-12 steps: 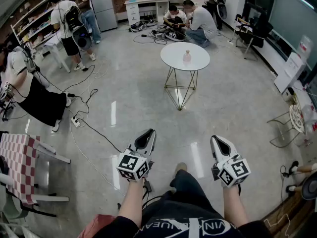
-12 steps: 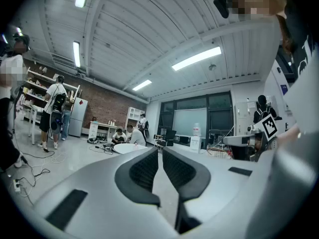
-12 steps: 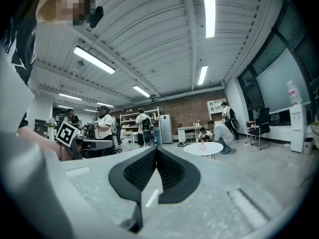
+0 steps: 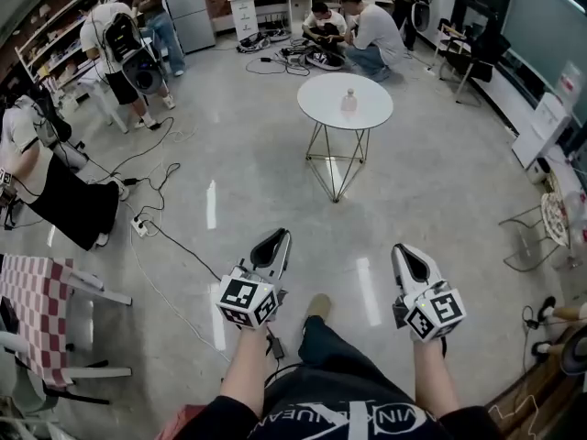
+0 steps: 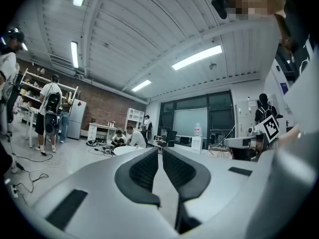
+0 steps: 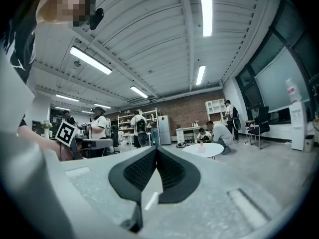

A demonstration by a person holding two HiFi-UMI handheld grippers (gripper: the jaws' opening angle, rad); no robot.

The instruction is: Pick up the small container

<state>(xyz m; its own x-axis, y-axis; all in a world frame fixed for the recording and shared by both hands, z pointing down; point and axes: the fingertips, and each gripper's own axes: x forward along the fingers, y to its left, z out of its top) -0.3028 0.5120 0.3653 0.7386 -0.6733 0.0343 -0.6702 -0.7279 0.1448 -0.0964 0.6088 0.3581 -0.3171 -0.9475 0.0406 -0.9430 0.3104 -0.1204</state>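
A small pale pink container (image 4: pixel 348 102) stands upright on a round white table (image 4: pixel 321 106) several steps ahead of me; in the right gripper view the container (image 6: pixel 201 147) shows as a small shape on that table (image 6: pixel 212 151). My left gripper (image 4: pixel 280 235) is held level at waist height, shut, with nothing between its jaws. My right gripper (image 4: pixel 402 249) is beside it, also level, shut and empty. Both point toward the table and are far from it. In the left gripper view the left gripper (image 5: pixel 160 150) has its pads together; the right gripper (image 6: pixel 156 148) looks the same in its own view.
Grey shiny floor lies between me and the table, with cables (image 4: pixel 156 232) trailing at the left. Two people (image 4: pixel 353 30) crouch beyond the table. Others stand by shelves (image 4: pixel 110 39) at the left. A checked chair (image 4: pixel 37 301) is at my near left, a wire chair (image 4: pixel 550 223) at the right.
The view has shifted slightly forward: the table and container sit a little higher in the head view. Both grippers keep their pose and stay shut.
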